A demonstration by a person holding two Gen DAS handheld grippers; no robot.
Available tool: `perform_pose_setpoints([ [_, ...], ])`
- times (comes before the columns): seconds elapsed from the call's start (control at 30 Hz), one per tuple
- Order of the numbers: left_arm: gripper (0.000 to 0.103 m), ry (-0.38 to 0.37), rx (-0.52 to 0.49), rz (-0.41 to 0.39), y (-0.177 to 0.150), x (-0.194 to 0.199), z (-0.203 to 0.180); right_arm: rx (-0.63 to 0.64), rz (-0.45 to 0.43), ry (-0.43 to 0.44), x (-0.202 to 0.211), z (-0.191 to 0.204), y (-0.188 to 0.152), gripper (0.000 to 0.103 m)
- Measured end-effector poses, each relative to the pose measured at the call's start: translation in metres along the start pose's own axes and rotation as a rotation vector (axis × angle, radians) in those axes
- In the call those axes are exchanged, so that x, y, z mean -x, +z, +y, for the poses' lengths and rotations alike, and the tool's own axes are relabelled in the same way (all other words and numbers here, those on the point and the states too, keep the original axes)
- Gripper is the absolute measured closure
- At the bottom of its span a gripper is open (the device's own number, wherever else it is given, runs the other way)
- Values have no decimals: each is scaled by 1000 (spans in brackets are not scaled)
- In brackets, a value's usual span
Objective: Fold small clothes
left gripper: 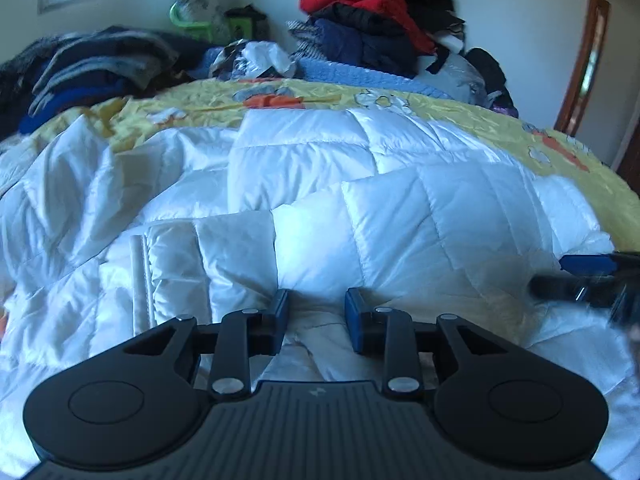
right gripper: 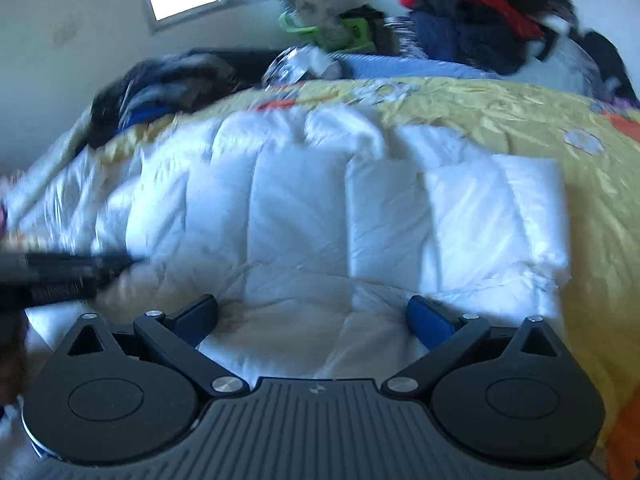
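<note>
My left gripper (left gripper: 316,320) points down onto the white quilted jacket (left gripper: 360,200), and its jaws stand only a little apart; between them I see a low ridge of the white cloth, but I cannot tell if the pads already press on it, so I do not count it as held. My right gripper (right gripper: 312,320) has its jaws spread wide and nothing is in them; it hovers above the near part of the same jacket, and the cloth lies under it without touching the pads as far as I can see. In the left wrist view the right gripper shows as a blurred dark shape at the right edge; in the right wrist view the left one shows at the left edge; so the two stand side by side along the near edge of the bed (left gripper: 580,184), near each other.

The jacket lies directly in front of both grippers, spread on the yellow bedcover (right gripper: 520,120); its long axis runs across my view, from the left side of the bed toward the right; the zipper (left gripper: 142,280) lies just left of my left gripper, and a folded-over part ends toward the right edge of the bed. I judge the left gripper is nearer to the cloth, so it should take the near hem first; the right one must still come down.
</note>
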State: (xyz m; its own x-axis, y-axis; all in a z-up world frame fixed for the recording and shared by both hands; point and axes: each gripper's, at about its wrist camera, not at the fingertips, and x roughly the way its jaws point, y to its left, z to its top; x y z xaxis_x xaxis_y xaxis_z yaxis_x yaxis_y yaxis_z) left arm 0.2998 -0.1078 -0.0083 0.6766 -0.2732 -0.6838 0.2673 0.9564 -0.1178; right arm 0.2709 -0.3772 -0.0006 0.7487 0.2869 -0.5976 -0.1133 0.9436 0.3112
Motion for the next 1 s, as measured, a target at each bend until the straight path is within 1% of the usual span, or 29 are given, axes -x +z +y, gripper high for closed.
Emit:
perform_pose_setpoints([
  [0.03, 73, -16, 38, 1, 4, 8, 4, -53, -62, 34, 12, -7, 9, 4],
  [0.07, 72, -41, 82, -23, 6, 19, 9, -101, -132, 71, 25, -12, 16, 3],
  [0.1, 65, -63, 115, -65, 7, 31, 13, -145, -190, 98, 33, -18, 24, 0],
  [0.13, 57, -70, 128, -114, 9, 40, 14, -179, -216, 114, 36, -22, 32, 0],
  [0.17, 32, -55, 126, -155, 12, 46, 12, -204, -216, 119, 34, -26, 39, 0],
  [0.2, 17, -23, 110, -184, 16, 46, 8, -213, -195, 99, 25, -27, 47, 0],
  [0.23, 16, 13, 84, -198, 20, 41, 4, -194, -174, 61, 15, -27, 53, 1],
  [0.27, 16, 40, 54, -186, 23, 32, -1, -157, -147, 8, 3, -25, 55, 0],
  [0.3, 16, 58, 27, -145, 26, 18, -5, -119, -106, -69, -15, -22, 56, 0],
  [0.33, 16, 80, 12, -93, 27, 2, -7, -101, -74, -118, -29, -21, 54, 0],
  [0.37, 16, 106, 10, -47, 26, -12, -8, -92, -44, -146, -39, -22, 48, 1],
  [0.4, 16, 115, 8, -22, 23, -22, -7, -98, -23, -157, -48, -26, 43, 2],
  [0.43, 16, 114, 1, -27, 18, -27, -6, -108, -20, -153, -52, -29, 36, 2],
  [0.5, 15, 120, -21, -52, 11, -30, -8, -103, -42, -140, -56, -32, 24, 1],
  [0.6, 15, 128, -46, -66, 3, -34, -10, -41, -70, -147, -58, -30, 14, 2],
  [0.67, 15, 130, -44, -77, 0, -36, -9, -17, -81, -156, -60, -28, 11, 2],
  [0.73, 14, 134, -44, -85, -2, -36, -11, -7, -68, -167, -61, -26, 16, 2],
  [0.77, 14, 134, -44, -88, -2, -34, -11, -13, -62, -171, -57, -25, 19, 2],
  [0.8, 14, 127, -38, -95, -1, -30, -10, -36, -75, -182, -50, -23, 22, 1],
  [0.83, 15, 115, -24, -103, 0, -23, -7, -72, -111, -177, -39, -21, 21, 1],
  [0.87, 14, 98, -1, -120, -1, -11, -2, -111, -163, -147, -24, -18, 17, 0],
  [0.93, 14, 28, 57, -189, -6, 21, 12, -177, -264, -18, 10, -14, 1, 0],
  [0.97, 14, -10, 89, -233, -9, 39, 23, -179, -274, 40, 20, -11, -8, 0],
  [1.0, 13, -37, 126, -275, -12, 55, 35, -162, -254, 57, 23, -8, -16, 0],
])
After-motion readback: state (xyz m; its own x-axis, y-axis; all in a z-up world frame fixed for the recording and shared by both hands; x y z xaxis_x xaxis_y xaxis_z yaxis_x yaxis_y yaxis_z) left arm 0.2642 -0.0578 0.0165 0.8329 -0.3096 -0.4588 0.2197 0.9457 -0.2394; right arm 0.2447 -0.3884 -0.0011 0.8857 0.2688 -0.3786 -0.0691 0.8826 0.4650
